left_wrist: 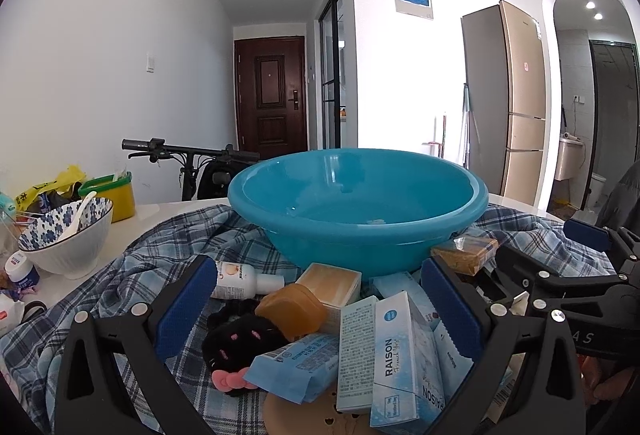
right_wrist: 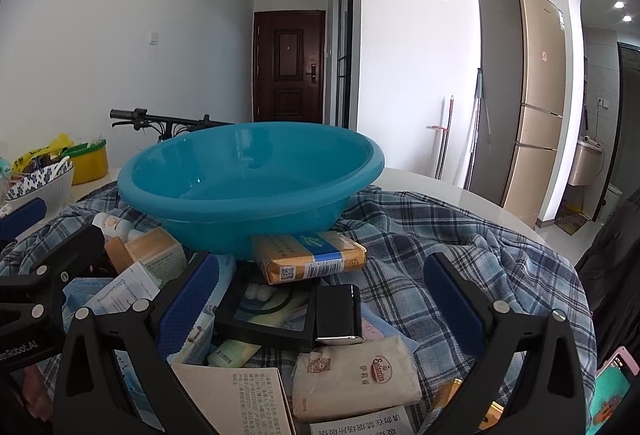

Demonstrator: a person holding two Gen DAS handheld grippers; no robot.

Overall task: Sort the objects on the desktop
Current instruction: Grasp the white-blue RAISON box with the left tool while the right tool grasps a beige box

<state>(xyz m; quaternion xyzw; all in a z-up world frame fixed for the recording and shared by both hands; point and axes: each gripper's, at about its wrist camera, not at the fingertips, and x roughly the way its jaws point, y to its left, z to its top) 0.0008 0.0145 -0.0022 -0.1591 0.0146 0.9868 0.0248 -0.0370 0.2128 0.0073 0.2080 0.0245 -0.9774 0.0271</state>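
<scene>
Both claws released, holding nothing: left gripper (left_wrist: 316, 315) over the boxes (left_wrist: 396, 351), right gripper (right_wrist: 320, 299) over the black case (right_wrist: 338, 313). Pile lies on the checked cloth (right_wrist: 420, 247) before the blue basin (left_wrist: 356, 203). Advice: pinch one item squarely, lift clear of neighbours.

White table (right_wrist: 448, 191): plaid cloth (right_wrist: 432, 235), patterned bowl (left_wrist: 66, 231), yellow container (left_wrist: 114, 195)
</scene>
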